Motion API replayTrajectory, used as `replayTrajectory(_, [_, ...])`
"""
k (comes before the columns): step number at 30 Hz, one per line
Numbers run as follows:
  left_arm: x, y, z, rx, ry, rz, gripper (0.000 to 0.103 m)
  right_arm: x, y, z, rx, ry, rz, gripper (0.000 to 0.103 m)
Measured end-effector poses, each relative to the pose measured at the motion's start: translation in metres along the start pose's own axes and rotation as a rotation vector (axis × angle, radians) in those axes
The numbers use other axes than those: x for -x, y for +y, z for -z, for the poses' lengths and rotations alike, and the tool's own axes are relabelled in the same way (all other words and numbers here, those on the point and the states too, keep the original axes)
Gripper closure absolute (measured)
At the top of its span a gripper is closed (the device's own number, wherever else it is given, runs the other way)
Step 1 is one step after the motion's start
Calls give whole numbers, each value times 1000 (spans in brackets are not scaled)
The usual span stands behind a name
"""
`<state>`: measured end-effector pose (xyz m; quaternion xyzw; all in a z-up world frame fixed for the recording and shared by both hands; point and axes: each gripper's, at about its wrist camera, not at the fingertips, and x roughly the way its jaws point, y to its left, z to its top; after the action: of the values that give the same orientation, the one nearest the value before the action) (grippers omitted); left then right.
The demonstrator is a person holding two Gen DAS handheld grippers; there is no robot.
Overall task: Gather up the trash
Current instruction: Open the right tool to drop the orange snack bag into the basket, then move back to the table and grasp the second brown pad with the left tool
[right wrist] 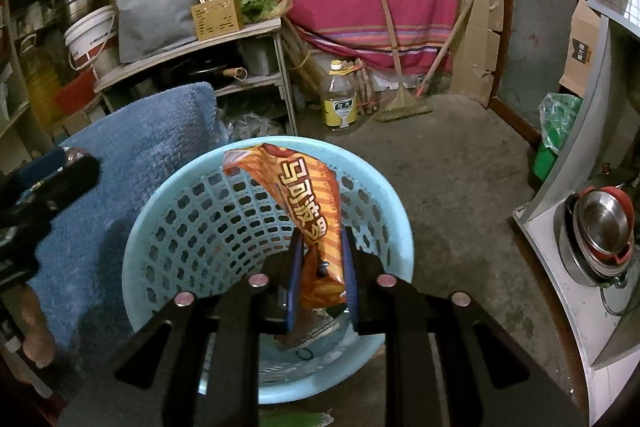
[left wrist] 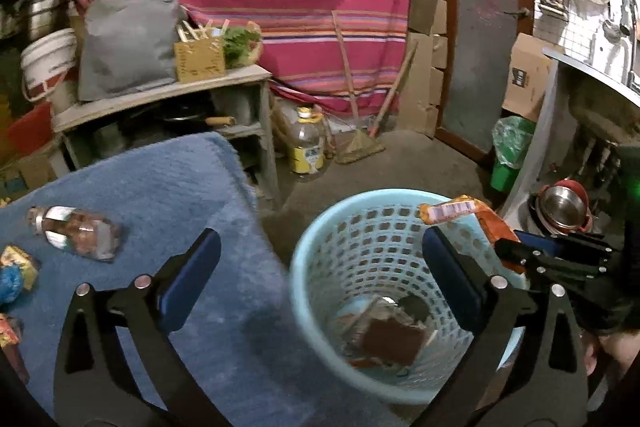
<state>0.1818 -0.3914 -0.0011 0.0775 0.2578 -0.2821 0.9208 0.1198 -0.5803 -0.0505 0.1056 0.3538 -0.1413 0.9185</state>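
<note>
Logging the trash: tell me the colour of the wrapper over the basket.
Orange with red stripes and white lettering; the wrapper, held in the right gripper, shows best in the right wrist view.

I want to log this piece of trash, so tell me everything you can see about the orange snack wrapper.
The orange snack wrapper is a crinkled, glossy foil-like bag with bold printed characters and a barcode end. The right gripper is shut on its lower part, holding it upright, tilted left, over the light blue perforated plastic basket, which already holds other scraps.

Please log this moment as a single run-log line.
right gripper: shut on orange snack wrapper above blue basket | left gripper: open, empty | plastic bottle: on blue mat
</note>
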Motion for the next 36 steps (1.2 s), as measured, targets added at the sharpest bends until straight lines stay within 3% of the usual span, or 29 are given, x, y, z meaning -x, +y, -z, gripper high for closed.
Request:
replayTrajectory(9, [30,48,9,26,-17,-95,6,-12,29,-2,14,4,18,81])
replayTrajectory(10, [32,53,10,34,-16,-101,6,-12,34,-3,14,2,18,71])
replayTrajectory(11, [35,60,12,42,-16,-110,6,-11,36,-4,14,0,21,52])
replayTrajectory(12, [38,66,13,48,-15,-118,6,-10,40,-4,15,-5,34,43])
replayTrajectory(13, [40,72,15,54,-13,-125,6,-8,43,-3,19,-14,46,38])
replayTrajectory(15, [45,85,19,69,-9,-139,6,-7,49,-3,32,-16,63,38])
replayTrajectory(19, [58,113,30,99,-4,-163,6,3,61,-1,38,-52,89,21])
replayTrajectory(23, [74,142,44,121,2,-203,5,15,81,4,37,-79,67,19])
replayTrajectory(26, [88,166,56,130,11,-243,5,22,107,10,49,-102,37,10])
replayTrajectory(36, [124,263,111,215,90,-393,5,37,222,45,132,-165,-130,10])
